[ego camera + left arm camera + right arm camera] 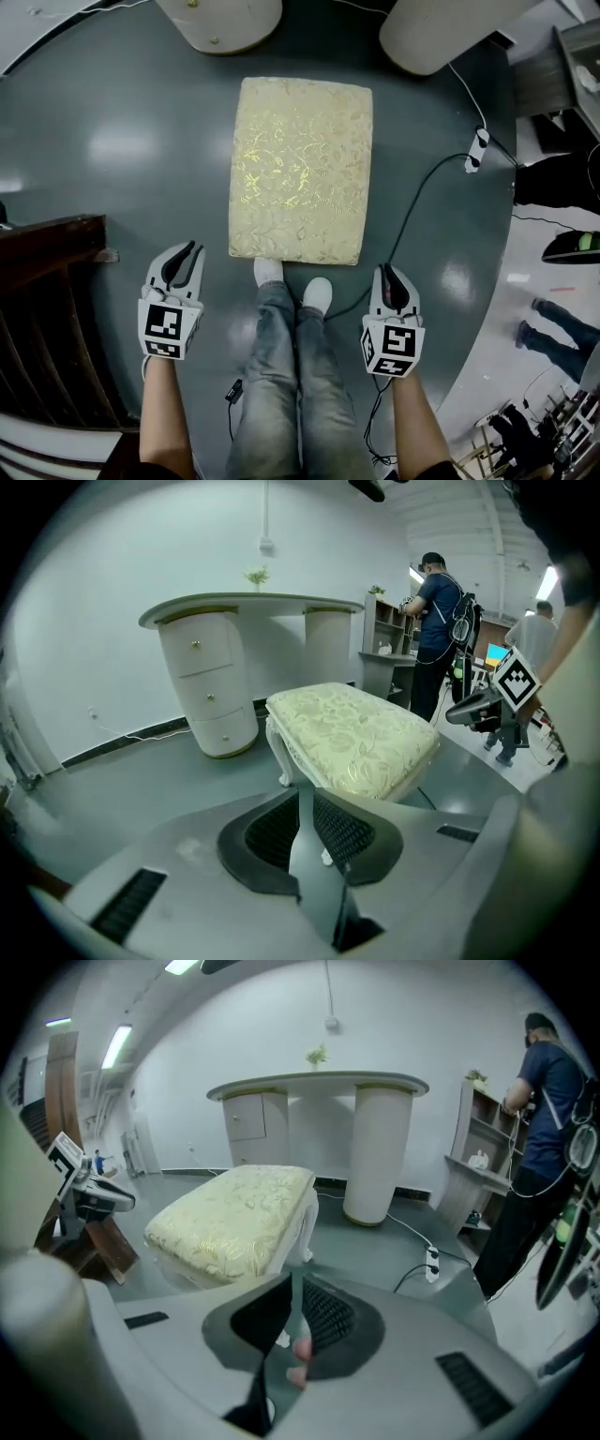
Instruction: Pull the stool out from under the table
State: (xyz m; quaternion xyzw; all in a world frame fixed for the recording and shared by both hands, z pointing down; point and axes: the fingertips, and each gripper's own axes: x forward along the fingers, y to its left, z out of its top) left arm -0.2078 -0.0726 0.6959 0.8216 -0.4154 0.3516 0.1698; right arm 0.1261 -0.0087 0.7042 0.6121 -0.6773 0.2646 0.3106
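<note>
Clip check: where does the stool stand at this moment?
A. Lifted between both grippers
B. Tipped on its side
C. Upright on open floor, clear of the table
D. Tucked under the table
C: the stool stands upright on the floor, wholly in front of the table.

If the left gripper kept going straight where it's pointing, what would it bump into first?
Probably the stool. The left gripper, fingers shut and empty, aims down at its near cushioned edge. Depth is hard to judge, so it might instead hit the grey floor just beside it.
</note>
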